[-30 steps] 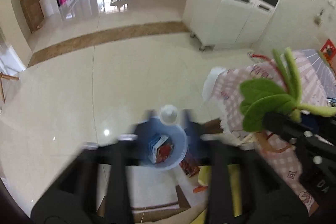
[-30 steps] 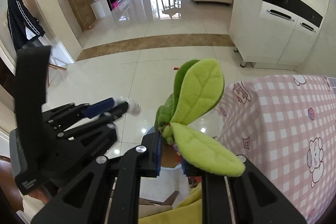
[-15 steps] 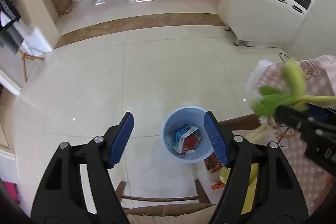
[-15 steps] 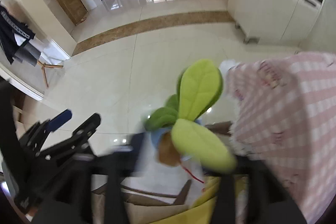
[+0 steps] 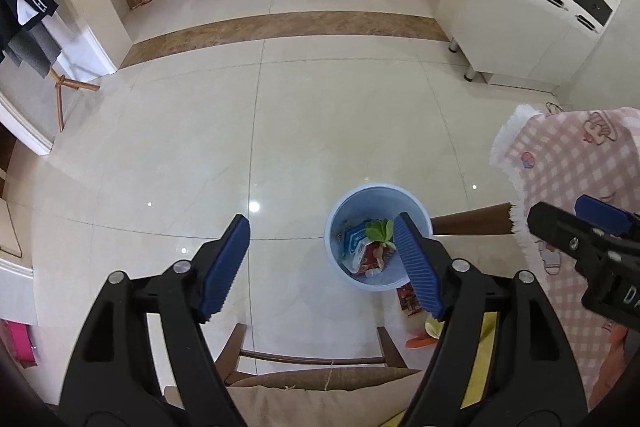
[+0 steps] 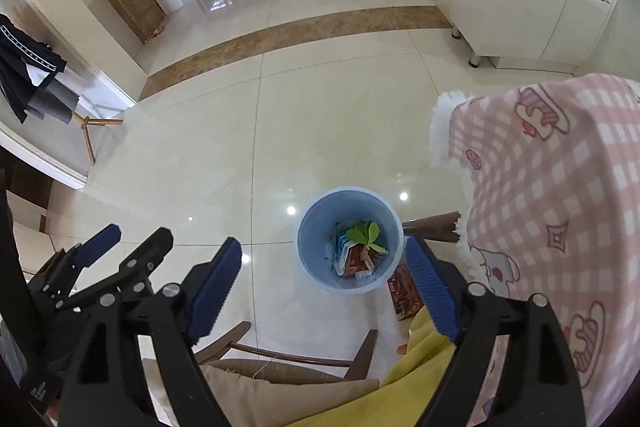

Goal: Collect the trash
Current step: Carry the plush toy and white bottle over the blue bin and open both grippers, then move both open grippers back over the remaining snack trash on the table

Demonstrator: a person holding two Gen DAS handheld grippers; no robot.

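Note:
A light blue bin (image 5: 335, 227) stands on the tiled floor beside the table and holds packets and a green leafy sprig (image 5: 378, 229). In the right wrist view the sprig (image 6: 366, 233) lies on top of the packets in the bin (image 6: 310, 247). My right gripper (image 6: 322, 291) hangs open high above the bin with nothing between its blue pads. My left gripper (image 5: 320, 267) is beside it, its jaws opening and holding nothing. Each gripper shows in the other's view: the right gripper (image 5: 560, 213) at the right edge, the left gripper (image 6: 130, 241) at the lower left.
A red packet (image 6: 404, 293) lies on the floor against the bin. A table with a pink checked cloth (image 6: 560, 187) rises on the right. Below me are a wooden chair (image 6: 296, 357) with a cushion and a yellow cloth (image 6: 400, 379). A white cabinet (image 6: 520, 7) stands far right.
The right gripper, shut on the green sprig a second ago, has opened and the sprig now lies in the bin. The left wrist view has swung left and steadied.

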